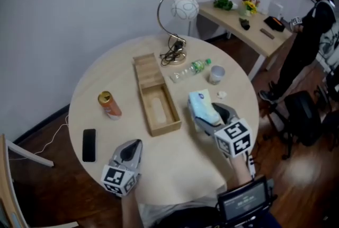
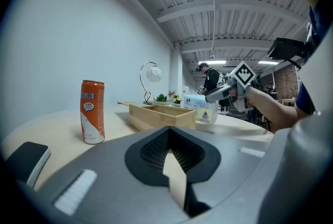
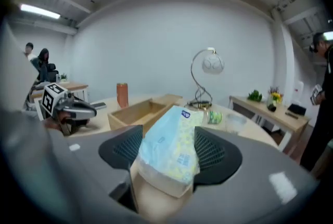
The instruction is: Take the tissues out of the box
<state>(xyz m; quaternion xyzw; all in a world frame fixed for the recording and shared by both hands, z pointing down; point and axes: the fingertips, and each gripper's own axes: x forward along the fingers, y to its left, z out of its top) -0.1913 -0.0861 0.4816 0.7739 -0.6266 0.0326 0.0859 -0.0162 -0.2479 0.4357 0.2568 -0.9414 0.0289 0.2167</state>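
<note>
Left gripper (image 1: 131, 149): jaws together, nothing held. Wooden box (image 1: 157, 97): emptied. Tissue pack (image 1: 203, 104): held just right of the box, clamped between the right gripper's (image 1: 212, 114) jaws. It is judged light, soft and crushable, and best gripped gently across its middle.

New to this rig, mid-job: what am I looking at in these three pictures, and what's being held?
No robot arm here: a person holds a two-jaw gripper in each hand. The head view looks down from their head; the other two cameras ride on the grippers, looking along the jaws. On the round table lie an open wooden box, an orange can, a phone, a lamp, a bottle on its side and a cup. The right gripper clamps a tissue pack beside the box. The left gripper is shut, empty.
</note>
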